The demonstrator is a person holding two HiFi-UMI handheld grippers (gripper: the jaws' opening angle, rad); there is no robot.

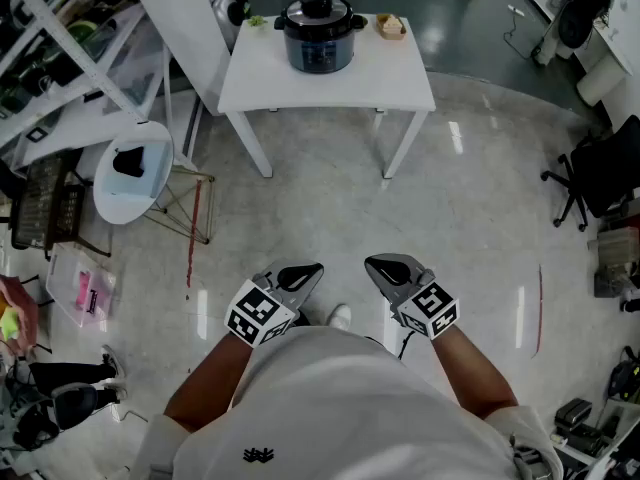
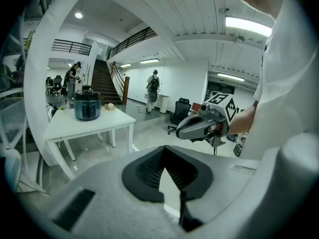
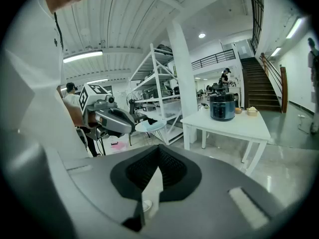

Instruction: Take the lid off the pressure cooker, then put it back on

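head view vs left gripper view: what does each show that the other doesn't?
Head view only: the person's shoe and left forearm.
Left gripper view only: a staircase, people standing in the background, and a ceiling light.
Both: the pressure cooker with its lid on, the white table under it, and the right gripper.

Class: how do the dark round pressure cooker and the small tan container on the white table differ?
The dark round pressure cooker is much larger than the small tan container. The cooker is lidded; the container looks open. The cooker stands centrally, the container near a corner. Both stand on the white table.
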